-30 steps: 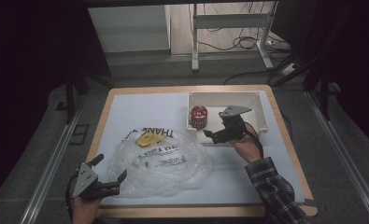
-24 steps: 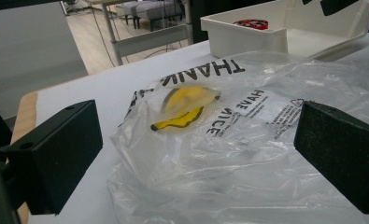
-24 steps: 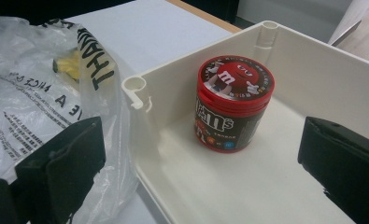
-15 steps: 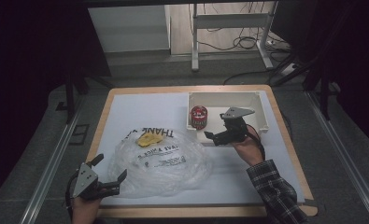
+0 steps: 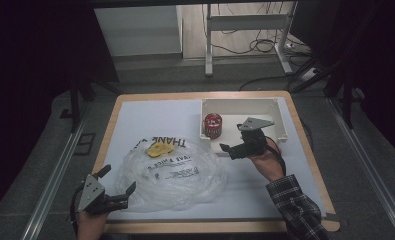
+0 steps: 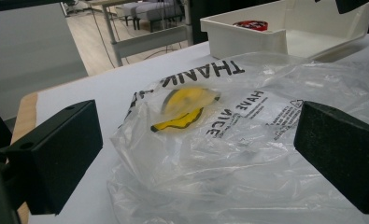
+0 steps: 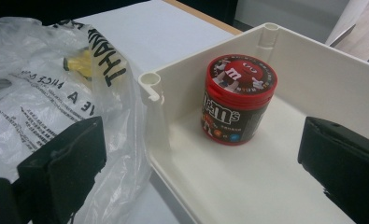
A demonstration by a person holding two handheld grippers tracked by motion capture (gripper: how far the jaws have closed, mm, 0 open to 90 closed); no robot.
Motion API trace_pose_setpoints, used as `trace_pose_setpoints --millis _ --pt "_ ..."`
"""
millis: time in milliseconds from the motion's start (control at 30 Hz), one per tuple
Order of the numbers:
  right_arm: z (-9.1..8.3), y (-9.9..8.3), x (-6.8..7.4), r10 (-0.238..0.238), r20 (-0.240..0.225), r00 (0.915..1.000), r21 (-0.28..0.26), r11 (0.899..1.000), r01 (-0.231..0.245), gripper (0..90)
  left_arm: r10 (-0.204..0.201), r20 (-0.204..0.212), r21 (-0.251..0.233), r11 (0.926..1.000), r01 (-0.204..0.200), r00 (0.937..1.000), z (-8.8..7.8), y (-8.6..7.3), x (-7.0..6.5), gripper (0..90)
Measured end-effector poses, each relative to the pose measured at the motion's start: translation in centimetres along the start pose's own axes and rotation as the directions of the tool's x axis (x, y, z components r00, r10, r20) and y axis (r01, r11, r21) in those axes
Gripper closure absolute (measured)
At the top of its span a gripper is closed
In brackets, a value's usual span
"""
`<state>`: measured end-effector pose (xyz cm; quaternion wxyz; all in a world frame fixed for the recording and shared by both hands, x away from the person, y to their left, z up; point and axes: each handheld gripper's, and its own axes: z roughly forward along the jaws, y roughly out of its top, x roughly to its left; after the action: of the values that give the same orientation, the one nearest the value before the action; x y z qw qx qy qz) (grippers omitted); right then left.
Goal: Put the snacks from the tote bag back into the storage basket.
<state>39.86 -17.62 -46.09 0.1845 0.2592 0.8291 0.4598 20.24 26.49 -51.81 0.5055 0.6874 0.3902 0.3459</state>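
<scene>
White sheeting covers the wood-edged surface (image 5: 150, 120), with dark floor around it and cables on the floor beyond the far edge. Left of centre lies a crumpled clear bag (image 5: 170, 172) printed in black letters, with a yellow patch (image 5: 158, 149) at its far side. To its right, touching the bag's edge, sits a white bin (image 5: 280, 120), and a red-lidded candy tub (image 5: 213, 125) stands upright in the bin's near-left corner.

Right gripper (image 5: 237, 148) hovers over the bin's near wall, just right of the tub, jaws wide apart and holding nothing; in its own view the tub (image 7: 237, 99) stands between the jaws, farther off, not touched. Left gripper (image 5: 116, 184) rests at the near-left corner of the surface, jaws wide apart at the bag's near-left edge, and in its view the bag (image 6: 247, 154) fills the gap between them, not gripped
</scene>
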Motion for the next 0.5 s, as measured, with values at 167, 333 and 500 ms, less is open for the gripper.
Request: trace_pose_setpoints --millis 167,333,500 --pt "-0.27 -0.16 0.20 -0.008 0.002 1.0000 0.002 1.000 0.008 1.2 0.001 0.002 -0.001 1.0000 -0.001 1.0000 0.03 0.00 0.00 1.0" --pt "-0.59 -0.26 0.51 -0.016 -0.001 0.9999 -0.002 1.000 0.016 1.2 -0.001 0.002 -0.002 1.0000 0.001 1.0000 0.02 0.00 0.02 1.0" --pt "-0.88 -0.32 0.83 -0.024 -0.005 0.9997 -0.005 1.000 0.024 1.1 0.000 0.003 -0.001 1.0000 0.000 1.0000 0.04 0.00 0.00 1.0"
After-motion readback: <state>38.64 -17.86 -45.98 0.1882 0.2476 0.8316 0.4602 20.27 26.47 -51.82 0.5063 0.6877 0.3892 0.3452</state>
